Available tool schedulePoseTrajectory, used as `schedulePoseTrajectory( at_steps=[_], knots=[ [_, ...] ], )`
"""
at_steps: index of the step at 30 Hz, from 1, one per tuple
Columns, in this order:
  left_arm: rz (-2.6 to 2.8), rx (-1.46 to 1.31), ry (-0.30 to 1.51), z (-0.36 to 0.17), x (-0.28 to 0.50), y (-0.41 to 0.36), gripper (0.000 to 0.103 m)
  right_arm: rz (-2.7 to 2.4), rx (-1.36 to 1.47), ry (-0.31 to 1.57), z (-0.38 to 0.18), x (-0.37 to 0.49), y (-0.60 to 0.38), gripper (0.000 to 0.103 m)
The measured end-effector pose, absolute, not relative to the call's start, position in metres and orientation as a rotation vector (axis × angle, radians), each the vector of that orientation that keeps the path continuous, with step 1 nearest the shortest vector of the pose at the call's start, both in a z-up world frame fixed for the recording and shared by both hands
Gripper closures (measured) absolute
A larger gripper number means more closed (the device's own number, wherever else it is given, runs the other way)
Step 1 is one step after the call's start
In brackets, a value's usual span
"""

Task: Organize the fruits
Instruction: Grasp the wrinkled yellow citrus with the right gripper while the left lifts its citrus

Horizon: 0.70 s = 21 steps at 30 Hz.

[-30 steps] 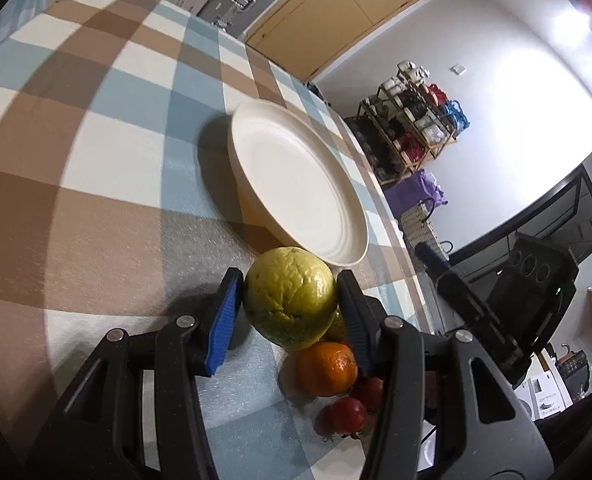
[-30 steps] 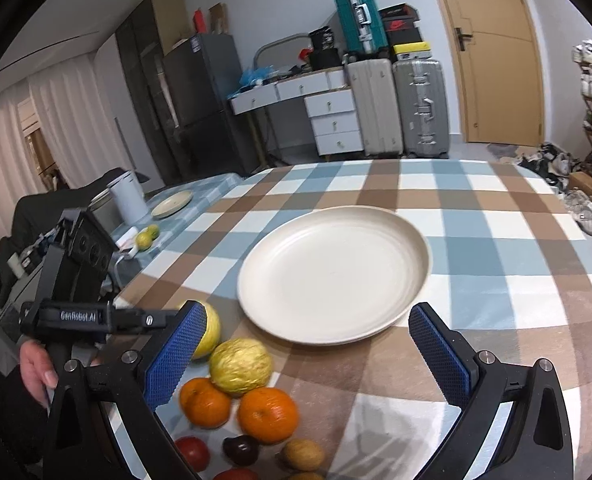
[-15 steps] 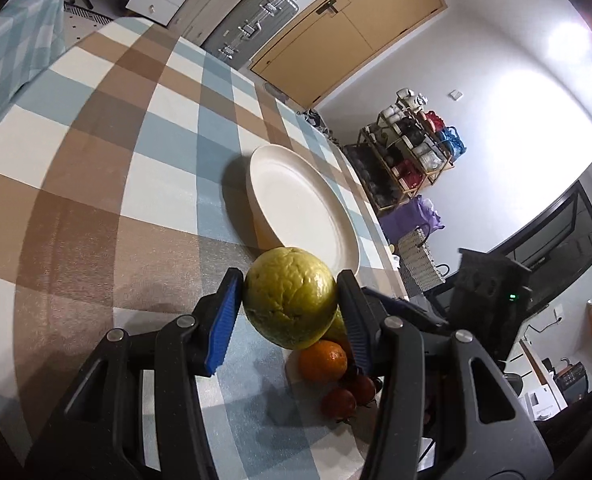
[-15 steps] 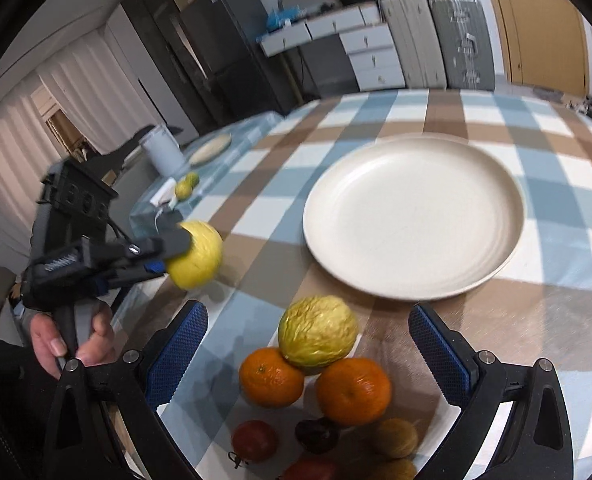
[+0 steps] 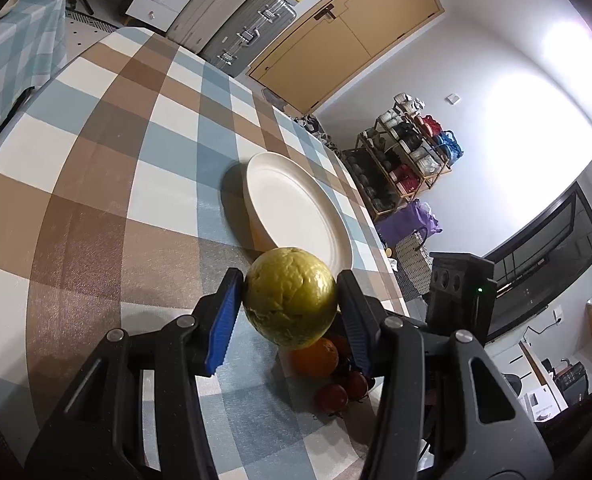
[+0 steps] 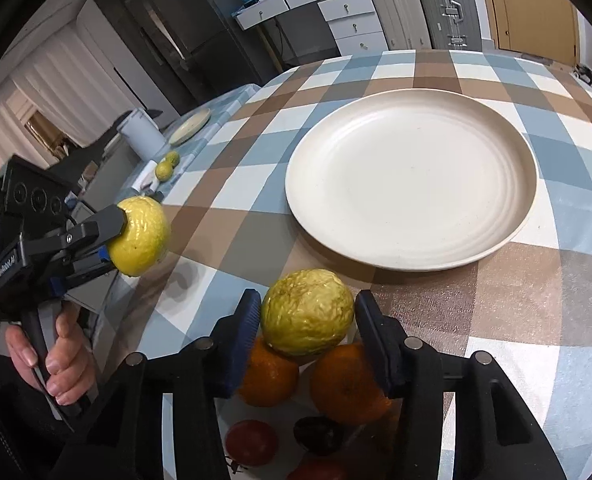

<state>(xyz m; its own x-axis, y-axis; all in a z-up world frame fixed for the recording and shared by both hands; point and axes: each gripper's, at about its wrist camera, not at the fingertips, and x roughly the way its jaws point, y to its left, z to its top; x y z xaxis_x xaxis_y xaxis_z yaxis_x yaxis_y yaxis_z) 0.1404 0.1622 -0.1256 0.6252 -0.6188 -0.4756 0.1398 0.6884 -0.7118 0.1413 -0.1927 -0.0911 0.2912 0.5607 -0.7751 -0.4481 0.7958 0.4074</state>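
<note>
My left gripper [image 5: 290,314] is shut on a yellow-green guava [image 5: 290,303] and holds it in the air, left of the fruit pile; the same guava shows in the right wrist view [image 6: 139,235]. My right gripper [image 6: 307,334] has closed around a second guava [image 6: 307,312] that sits on top of two oranges [image 6: 346,380]. The empty white plate [image 6: 412,178] lies beyond the pile, on the checked tablecloth [image 6: 536,304].
Small red and dark fruits [image 6: 252,442] lie at the near table edge. A second table [image 6: 184,136] with a white container, a small plate and two limes stands to the left. Suitcases and a cabinet [image 6: 396,12] stand behind.
My right gripper moved down and forward and closed around the second guava. My left gripper lifted its guava higher and drew back from the plate.
</note>
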Motion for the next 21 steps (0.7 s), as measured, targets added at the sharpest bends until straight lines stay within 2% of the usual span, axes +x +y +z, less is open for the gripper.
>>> schedulePoseTrajectory(
  at_steps=[5,12,21],
  knots=[
    [-0.470,-0.676,0.784,-0.121,0.140,0.159,0.057,0.689,0.211,1.066,-0.089,0.143,-0.205,0.054],
    [-0.479,-0.627,0.791,-0.108,0.155,0.145,0.057,0.734,0.300,0.938,-0.062,0.143,-0.227,0.054],
    [-0.513,-0.557,0.768,-0.078,0.216,0.107,0.057,0.731,0.355,0.813,-0.018,0.189,-0.268,0.054]
  ],
)
